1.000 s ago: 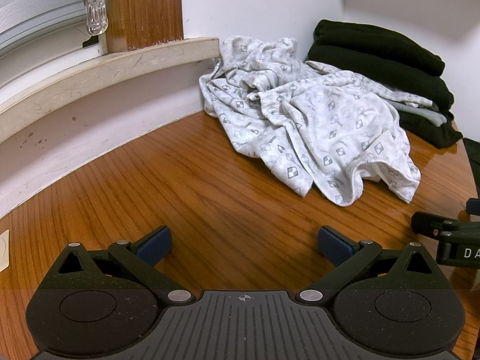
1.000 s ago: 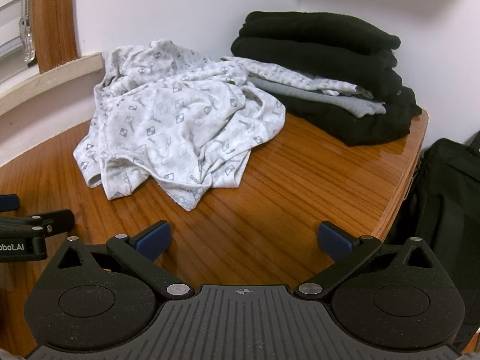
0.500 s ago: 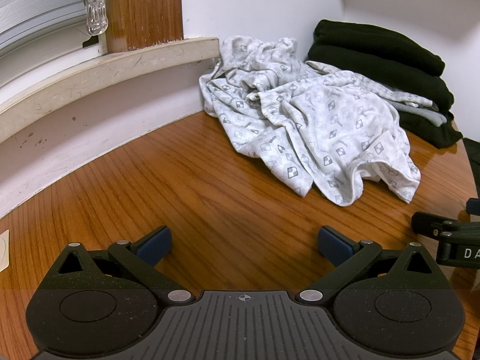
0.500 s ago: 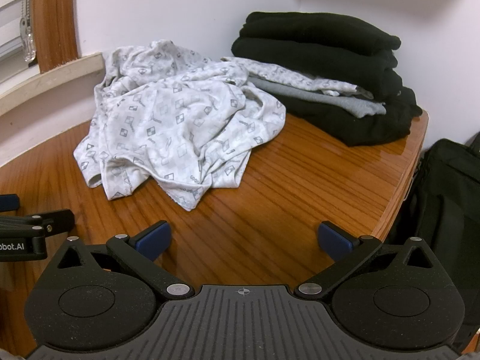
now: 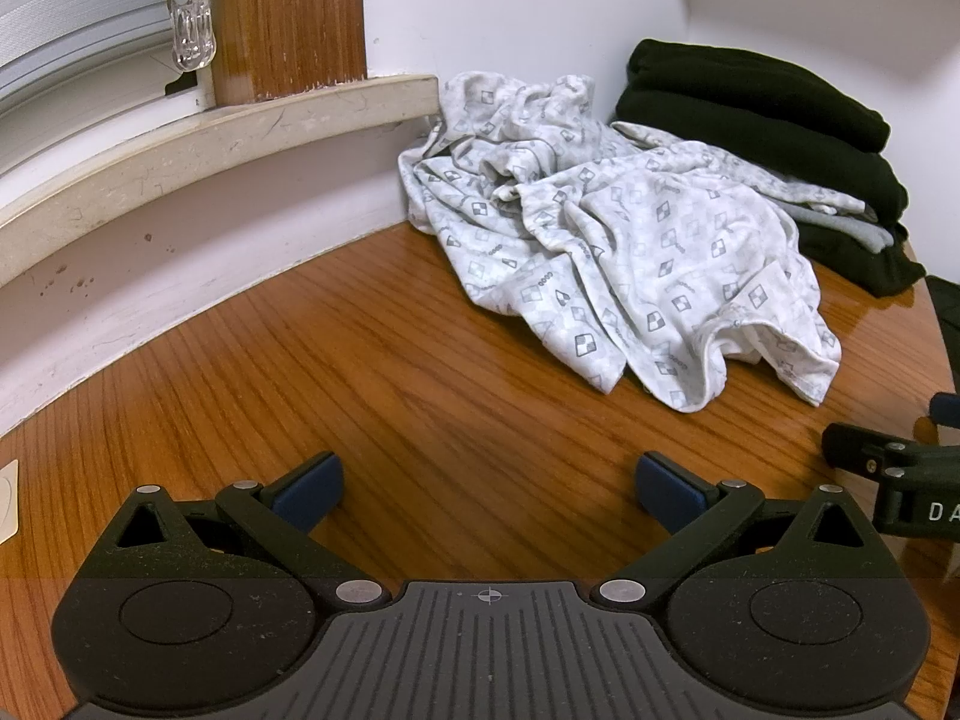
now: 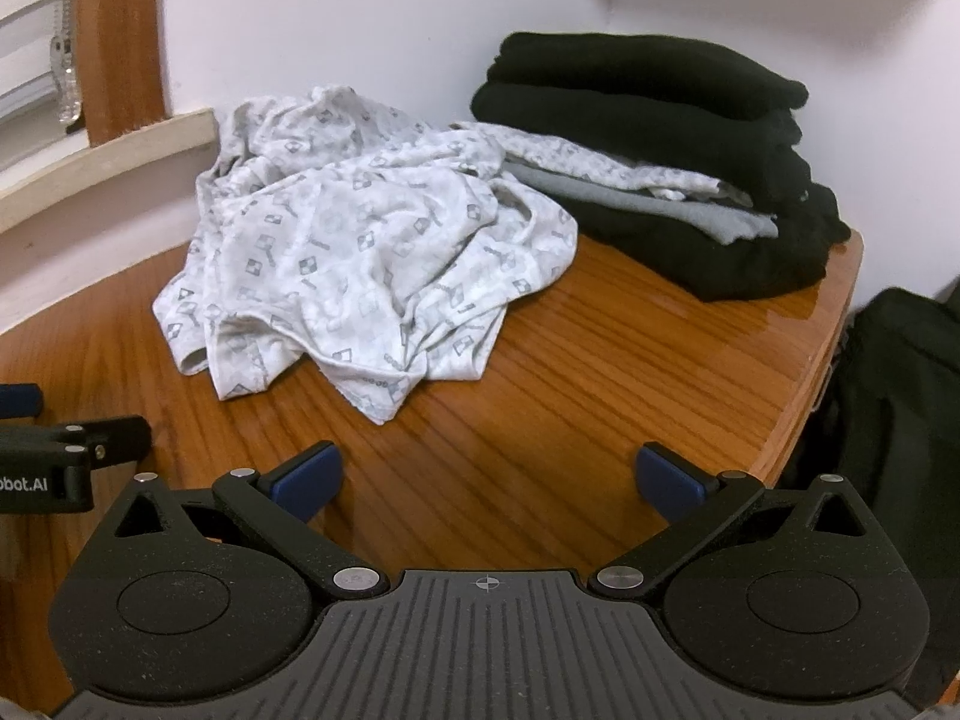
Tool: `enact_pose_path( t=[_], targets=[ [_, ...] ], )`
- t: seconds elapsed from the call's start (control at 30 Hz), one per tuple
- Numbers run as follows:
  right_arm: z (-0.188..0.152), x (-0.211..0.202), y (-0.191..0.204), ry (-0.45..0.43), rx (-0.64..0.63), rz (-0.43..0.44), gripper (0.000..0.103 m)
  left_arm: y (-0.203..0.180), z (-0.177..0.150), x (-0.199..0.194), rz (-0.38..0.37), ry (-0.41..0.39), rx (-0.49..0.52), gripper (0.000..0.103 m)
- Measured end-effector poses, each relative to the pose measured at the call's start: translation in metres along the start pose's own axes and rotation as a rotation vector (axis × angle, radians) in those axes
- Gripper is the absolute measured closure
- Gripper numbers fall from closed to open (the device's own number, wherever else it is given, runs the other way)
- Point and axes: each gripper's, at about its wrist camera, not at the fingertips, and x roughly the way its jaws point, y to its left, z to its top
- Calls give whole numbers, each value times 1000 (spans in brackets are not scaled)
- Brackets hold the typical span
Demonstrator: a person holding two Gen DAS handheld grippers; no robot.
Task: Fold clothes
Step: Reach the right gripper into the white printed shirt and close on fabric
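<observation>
A crumpled white garment with a grey square print (image 5: 624, 252) (image 6: 366, 252) lies in a heap at the back of the wooden table (image 5: 372, 372) (image 6: 600, 396), one part draped onto the clothes stack. My left gripper (image 5: 489, 492) hovers open over bare wood well short of the garment, nothing between its blue pads. My right gripper (image 6: 489, 480) is open too, just in front of the garment's near hem. Each gripper shows at the edge of the other's view.
A stack of folded black and grey clothes (image 5: 768, 138) (image 6: 672, 180) sits in the back right corner against the wall. A window sill (image 5: 198, 144) runs along the left. The table's right edge drops off beside a black bag (image 6: 900, 420).
The right gripper has moved slightly forward toward the garment. The left gripper and the clothes have not moved.
</observation>
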Motion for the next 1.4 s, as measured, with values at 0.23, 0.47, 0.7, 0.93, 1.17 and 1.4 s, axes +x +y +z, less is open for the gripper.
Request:
enact_pose_path(
  t=[0.23,0.47,0.7,0.93,1.17,1.4],
  targets=[
    [-1,3,-7,-29,-59,65,0,19,2,-10,-34,-56,-49,0],
    [4,9,-17,-33,-92,124,0,46,7,-26,-69,-144,-140,0],
    [4,13,-23,-57,-99,117,0,68,11,-38,-92,-218,-216,0],
    [8,15,-25,-74,-146,144,0,81,12,-44,-94,-263,-263,0],
    [24,8,-6,-158,-276,177,1,89,13,-44,-124,-259,-298,0],
    [38,16,27,-163,-399,250,31,89,12,-42,-139,-249,-292,0]
  ],
)
